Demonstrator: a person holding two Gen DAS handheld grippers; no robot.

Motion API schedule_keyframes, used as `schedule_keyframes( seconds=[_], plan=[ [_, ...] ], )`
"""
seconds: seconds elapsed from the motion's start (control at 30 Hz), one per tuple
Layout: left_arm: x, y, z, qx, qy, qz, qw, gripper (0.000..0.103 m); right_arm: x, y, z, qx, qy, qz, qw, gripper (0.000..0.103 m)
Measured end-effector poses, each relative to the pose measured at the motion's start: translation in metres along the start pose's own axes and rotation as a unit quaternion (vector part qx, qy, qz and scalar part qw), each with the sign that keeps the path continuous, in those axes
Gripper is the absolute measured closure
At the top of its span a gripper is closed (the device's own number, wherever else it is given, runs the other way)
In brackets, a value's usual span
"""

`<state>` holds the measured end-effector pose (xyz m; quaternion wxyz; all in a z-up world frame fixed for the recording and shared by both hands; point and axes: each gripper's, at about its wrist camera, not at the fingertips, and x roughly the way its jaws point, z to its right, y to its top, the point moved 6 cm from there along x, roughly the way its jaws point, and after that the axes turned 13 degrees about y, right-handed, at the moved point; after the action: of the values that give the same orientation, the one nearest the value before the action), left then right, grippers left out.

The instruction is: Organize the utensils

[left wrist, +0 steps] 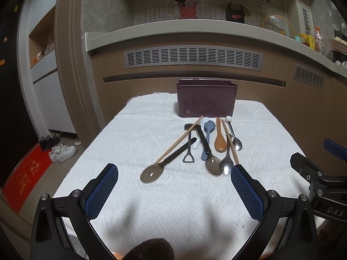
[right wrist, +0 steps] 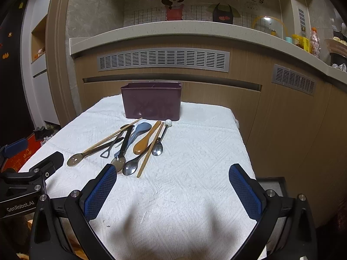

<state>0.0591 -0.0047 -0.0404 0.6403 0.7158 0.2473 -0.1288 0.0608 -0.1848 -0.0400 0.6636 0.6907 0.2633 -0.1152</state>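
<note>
A heap of utensils lies on the white towel [left wrist: 151, 195] that covers the desk, just in front of a dark purple caddy [left wrist: 206, 99] standing upright at the far side. The left tongs [left wrist: 174, 189] hang above the near part of the towel with jaws spread wide, holding nothing; the right tongs [right wrist: 173, 191] are likewise wide apart and empty, low over the towel to the right of the heap.

In the heap, a translucent brown spoon [left wrist: 151, 173] lies farthest left with its bowl toward the camera, and a wooden chopstick [left wrist: 180, 139] lies slantwise over its handle. Beside them is a small metal shovel-shaped spoon [left wrist: 188, 157], then a second brown-bowled spoon with a black handle [left wrist: 213, 165], overlapping a grey-blue spoon [left wrist: 208, 134] and a white one [left wrist: 200, 127] (mostly hidden). Farther right lie an orange-brown spoon [left wrist: 220, 142], a steel spoon [left wrist: 226, 162], another chopstick [left wrist: 231, 143] and a steel spoon with a white ball end [left wrist: 235, 139].
</note>
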Motion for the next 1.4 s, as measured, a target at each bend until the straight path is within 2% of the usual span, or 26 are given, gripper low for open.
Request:
schedule_keyframes(
  seconds=[1.4],
  plan=[
    [0.009,-0.007,0.003,0.005,-0.007,-0.028,0.9996,0.000,0.012,-0.007,0.000,0.010,0.014,-0.025,1.000,0.000]
  ],
)
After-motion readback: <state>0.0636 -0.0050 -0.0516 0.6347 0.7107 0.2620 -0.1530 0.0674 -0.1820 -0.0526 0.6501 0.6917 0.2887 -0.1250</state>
